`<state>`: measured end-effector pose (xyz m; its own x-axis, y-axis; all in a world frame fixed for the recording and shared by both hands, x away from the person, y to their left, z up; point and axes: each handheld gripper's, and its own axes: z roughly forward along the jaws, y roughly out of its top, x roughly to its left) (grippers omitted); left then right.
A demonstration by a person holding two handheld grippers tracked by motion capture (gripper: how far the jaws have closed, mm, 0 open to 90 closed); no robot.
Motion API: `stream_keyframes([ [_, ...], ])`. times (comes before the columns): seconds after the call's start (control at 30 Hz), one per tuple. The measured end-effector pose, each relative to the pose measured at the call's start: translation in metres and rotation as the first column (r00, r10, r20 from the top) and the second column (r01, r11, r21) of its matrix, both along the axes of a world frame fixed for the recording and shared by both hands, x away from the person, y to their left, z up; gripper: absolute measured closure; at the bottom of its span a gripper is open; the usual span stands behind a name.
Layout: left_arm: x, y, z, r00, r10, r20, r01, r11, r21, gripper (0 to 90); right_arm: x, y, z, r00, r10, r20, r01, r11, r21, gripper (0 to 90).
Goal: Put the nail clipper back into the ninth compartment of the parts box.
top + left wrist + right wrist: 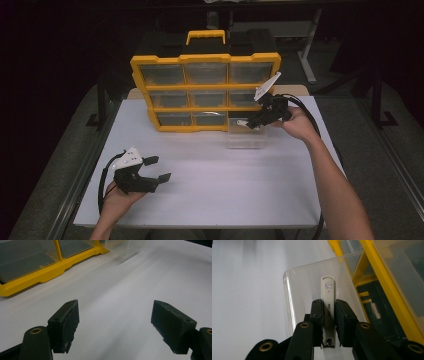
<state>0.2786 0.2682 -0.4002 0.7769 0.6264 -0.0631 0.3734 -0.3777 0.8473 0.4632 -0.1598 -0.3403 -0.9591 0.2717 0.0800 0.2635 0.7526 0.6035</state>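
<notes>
1. My right gripper (328, 322) has black jaws with brass-coloured rivets.
2. They hold a white nail clipper (328, 305) with a small pink-grey print and grey lettering.
3. The yellow-framed organizer (205, 92) has clear drawers and a black back.
4. The surface (210, 190) is plain white.

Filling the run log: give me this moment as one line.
left gripper: open, idle over table | right gripper: shut on nail clipper, above clear drawer | organizer: bottom-right slot empty

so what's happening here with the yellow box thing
A person holds a gripper in each hand at a white table. The right gripper is shut on a white nail clipper, held above a clear drawer pulled out of the yellow organizer. The left gripper is open above bare table.
</notes>
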Motion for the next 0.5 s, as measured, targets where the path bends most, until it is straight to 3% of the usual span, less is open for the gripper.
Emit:
stream_keyframes([
  [0.27,-0.0002,0.0,0.0001,1.0,0.001,-0.001,-0.001,1.0,0.0,22.6,-0.0017,0.0011,-0.0036,0.9995,-0.028,-0.014,0.029,0.999,0.015,70.0],
  [0.37,-0.0001,0.0001,0.0002,1.0,0.001,0.0,-0.001,1.0,-0.001,22.6,-0.0026,-0.0012,-0.0028,0.9996,-0.026,-0.011,0.026,0.999,0.036,68.2],
  [0.5,0.0004,-0.0001,-0.0002,1.0,-0.001,-0.001,0.001,1.0,0.0,22.5,-0.0052,-0.006,0.0015,0.9979,-0.051,-0.04,0.054,0.995,0.079,61.5],
])
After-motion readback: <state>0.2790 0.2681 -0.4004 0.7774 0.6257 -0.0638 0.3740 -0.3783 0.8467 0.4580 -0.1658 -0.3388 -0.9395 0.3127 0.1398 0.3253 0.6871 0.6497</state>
